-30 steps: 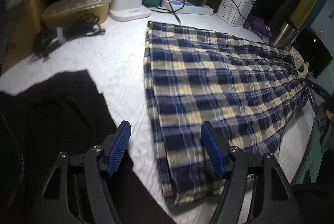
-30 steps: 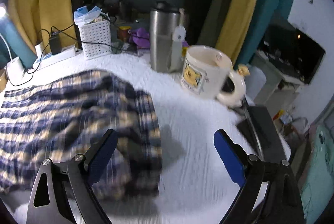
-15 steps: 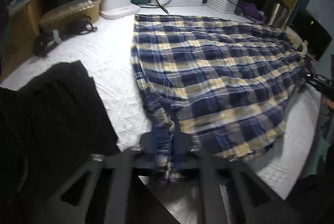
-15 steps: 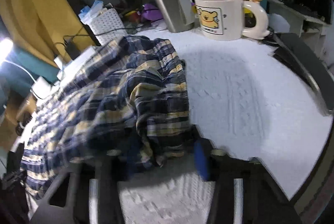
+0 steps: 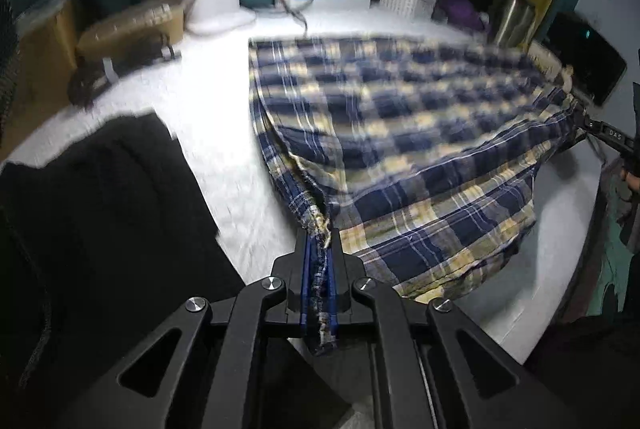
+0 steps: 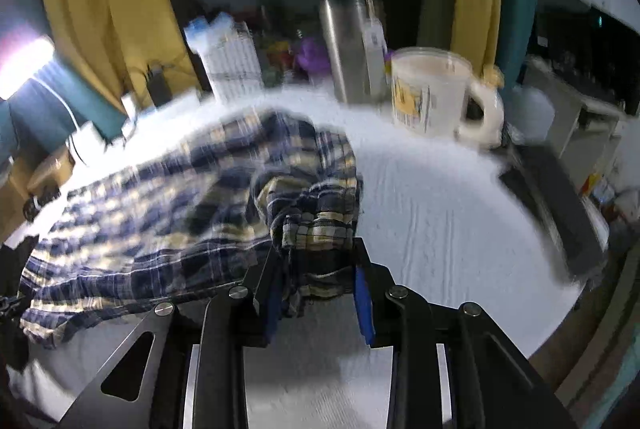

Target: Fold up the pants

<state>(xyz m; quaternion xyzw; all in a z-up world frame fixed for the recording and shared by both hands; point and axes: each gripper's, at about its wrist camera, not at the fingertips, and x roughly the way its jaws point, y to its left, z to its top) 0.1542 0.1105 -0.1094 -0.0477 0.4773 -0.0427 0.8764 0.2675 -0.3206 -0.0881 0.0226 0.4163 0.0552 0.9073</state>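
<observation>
Your left hand-held gripper pinches the pants at one near corner, the right hand-held gripper pinches the other, lifting that edge off the counter to fold it over.

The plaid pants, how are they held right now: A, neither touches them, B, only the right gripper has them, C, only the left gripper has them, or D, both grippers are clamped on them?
D: the left gripper and right gripper each pinch an edge of the plaid pants.
</observation>
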